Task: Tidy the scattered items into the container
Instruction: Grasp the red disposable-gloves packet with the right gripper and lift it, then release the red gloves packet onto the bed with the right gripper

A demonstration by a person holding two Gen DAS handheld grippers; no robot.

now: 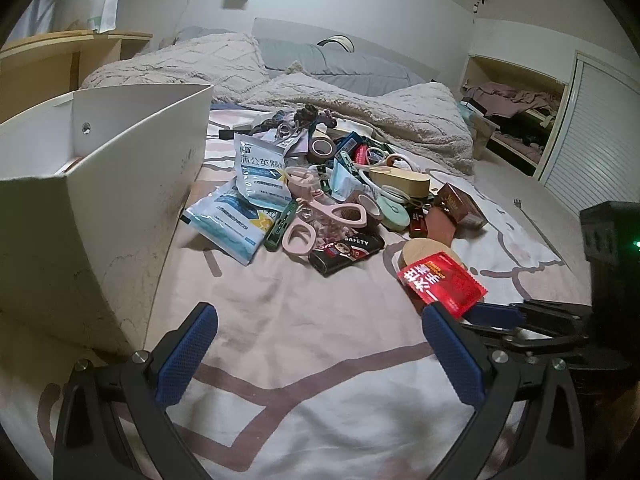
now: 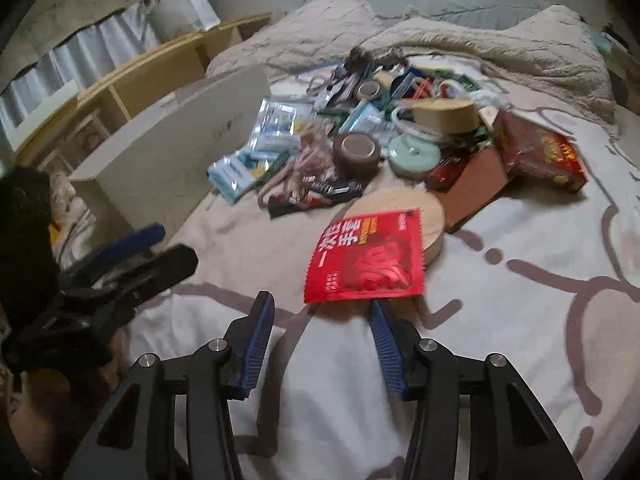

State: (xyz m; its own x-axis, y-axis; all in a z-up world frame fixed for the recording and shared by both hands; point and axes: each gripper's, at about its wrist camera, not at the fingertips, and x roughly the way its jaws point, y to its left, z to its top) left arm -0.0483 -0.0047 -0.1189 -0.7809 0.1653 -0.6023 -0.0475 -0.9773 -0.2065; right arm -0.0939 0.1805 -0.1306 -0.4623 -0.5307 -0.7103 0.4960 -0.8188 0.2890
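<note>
My right gripper (image 2: 320, 320) is shut on the lower edge of a red foil packet (image 2: 364, 256) with white characters, held just above the bedsheet in front of a round wooden disc (image 2: 404, 216). From the left wrist view the same red packet (image 1: 440, 284) hangs from the right gripper (image 1: 486, 312) at the right side. My left gripper (image 1: 320, 356) stands open over the sheet with nothing between its pads, and appears as the left gripper (image 2: 160, 250) in the right wrist view. The white box (image 1: 120, 184) (image 2: 172, 148) sits open-topped at the left. Scattered items (image 1: 340, 184) lie heaped mid-bed.
The heap (image 2: 380, 128) holds medicine sachets (image 1: 260, 176), tape rolls (image 2: 356, 152), pink scissors (image 1: 320, 220), a mint-green round case (image 2: 416, 156) and a brown carton (image 1: 460, 204). A rumpled beige blanket (image 1: 380, 108) lies behind. A wooden shelf (image 2: 160, 64) runs along the left.
</note>
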